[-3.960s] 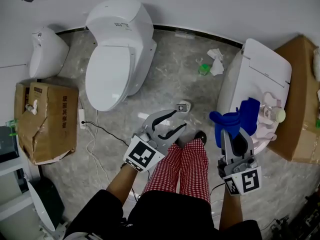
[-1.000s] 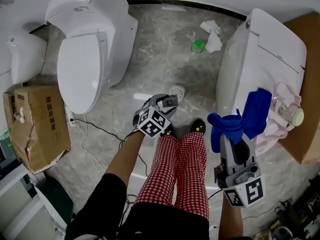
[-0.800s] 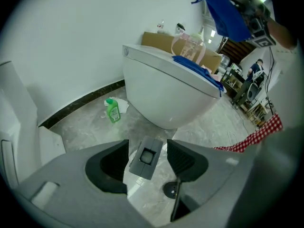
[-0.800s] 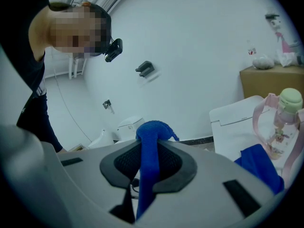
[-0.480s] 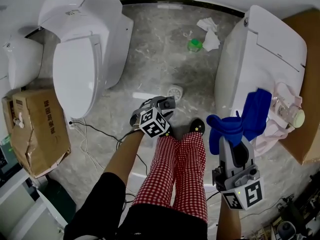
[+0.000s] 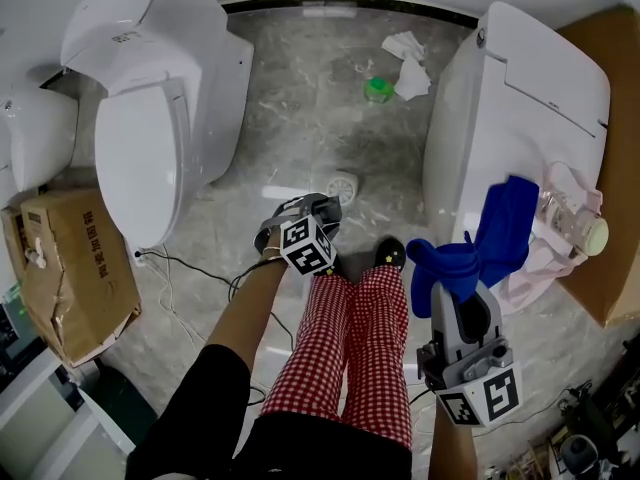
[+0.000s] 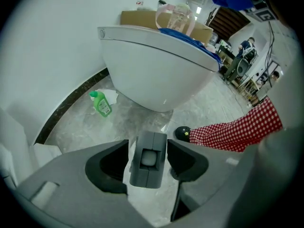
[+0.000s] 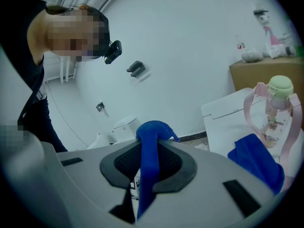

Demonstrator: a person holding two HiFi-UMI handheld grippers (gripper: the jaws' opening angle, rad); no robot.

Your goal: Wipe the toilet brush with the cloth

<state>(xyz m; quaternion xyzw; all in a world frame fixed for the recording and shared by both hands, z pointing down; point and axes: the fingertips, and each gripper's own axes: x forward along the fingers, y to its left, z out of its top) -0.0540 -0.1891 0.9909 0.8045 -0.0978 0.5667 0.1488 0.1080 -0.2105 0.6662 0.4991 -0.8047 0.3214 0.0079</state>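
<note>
I had the left tongs (image 6: 301, 214) down low beside the red-checked trousers (image 6: 360, 348). In the left gripper view they were clenched on the grey end of the toilet brush (image 7: 148, 159), pads pressed to both of its flat sides. Only that squared tip showed; the shaft and bristles were hidden below it. The right tongs (image 6: 452, 286) were pinched on the blue cloth (image 6: 503, 226), a fold poking up between the jaws and the rest flopping toward the white toilet (image 6: 520, 98) at my right. I judged the handle stiff, light, smooth plastic, likely to twist in a loose pinch, so the top end was the place to hold, leaving the shaft bare. The cloth looked limp and near weightless, and it would need bunching round the shaft to wipe.
</note>
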